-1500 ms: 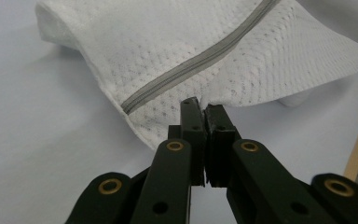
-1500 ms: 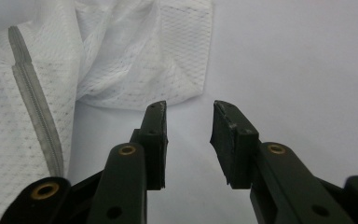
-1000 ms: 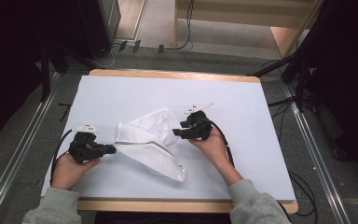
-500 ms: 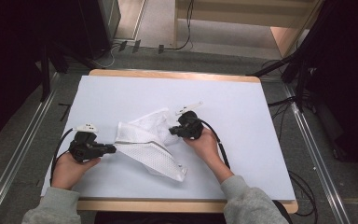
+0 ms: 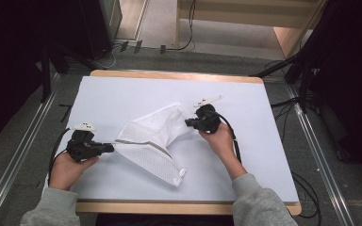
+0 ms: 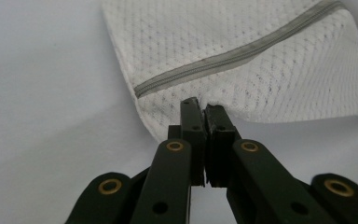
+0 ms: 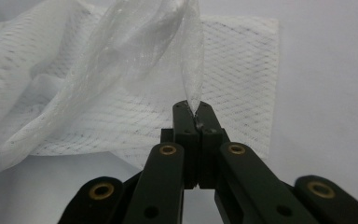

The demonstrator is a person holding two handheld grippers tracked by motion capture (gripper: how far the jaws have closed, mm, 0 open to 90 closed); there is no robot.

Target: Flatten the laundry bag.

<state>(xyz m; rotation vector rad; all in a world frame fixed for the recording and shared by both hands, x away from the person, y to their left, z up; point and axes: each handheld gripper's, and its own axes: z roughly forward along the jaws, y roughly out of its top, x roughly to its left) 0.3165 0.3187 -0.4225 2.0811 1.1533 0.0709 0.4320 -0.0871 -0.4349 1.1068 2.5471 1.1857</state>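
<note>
A white mesh laundry bag with a grey zipper lies crumpled in the middle of the white-covered table. My left gripper lies low at the bag's left edge, its jaws shut on the mesh hem just below the zipper's end. My right gripper is at the bag's upper right corner. Its jaws are shut on a thin, sheer fold of the mesh, which rises from the tips, with the rest of the bag spread behind. The bag is drawn out between the two grippers.
A small white strip lies on the table just beyond the right gripper. The table's wooden edge runs along the far side, with metal rails and cables on the floor to both sides.
The right gripper reached left to the bag's corner, then moved right and away with the mesh in its jaws, stretching the bag out. The left gripper stayed in place on the left edge.
</note>
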